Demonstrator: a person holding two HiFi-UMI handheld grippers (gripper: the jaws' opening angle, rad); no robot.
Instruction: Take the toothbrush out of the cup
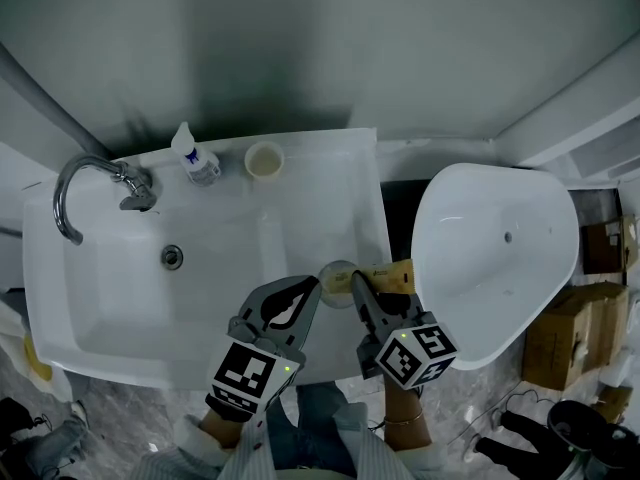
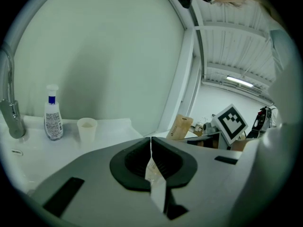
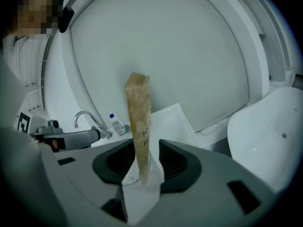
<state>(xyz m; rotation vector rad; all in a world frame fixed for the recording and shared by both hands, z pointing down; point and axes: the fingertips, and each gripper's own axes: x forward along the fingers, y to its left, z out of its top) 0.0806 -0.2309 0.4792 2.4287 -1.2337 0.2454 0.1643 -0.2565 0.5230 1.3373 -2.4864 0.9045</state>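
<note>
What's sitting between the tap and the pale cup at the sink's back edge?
A spray bottle stands between the tap and the pale cup; the head view and left gripper view both show it.

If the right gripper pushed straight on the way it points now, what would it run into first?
The clear cup with the brown paper packet standing in it. Both sit between the right gripper's open jaws, so it would likely push into them at once.

Grey left tongs point(image 1: 308, 288) and right tongs point(image 1: 358, 282), black-padded, each bear a black-and-white marker cube point(image 1: 418, 356); the sleeves point(image 1: 215, 446) are pale.
</note>
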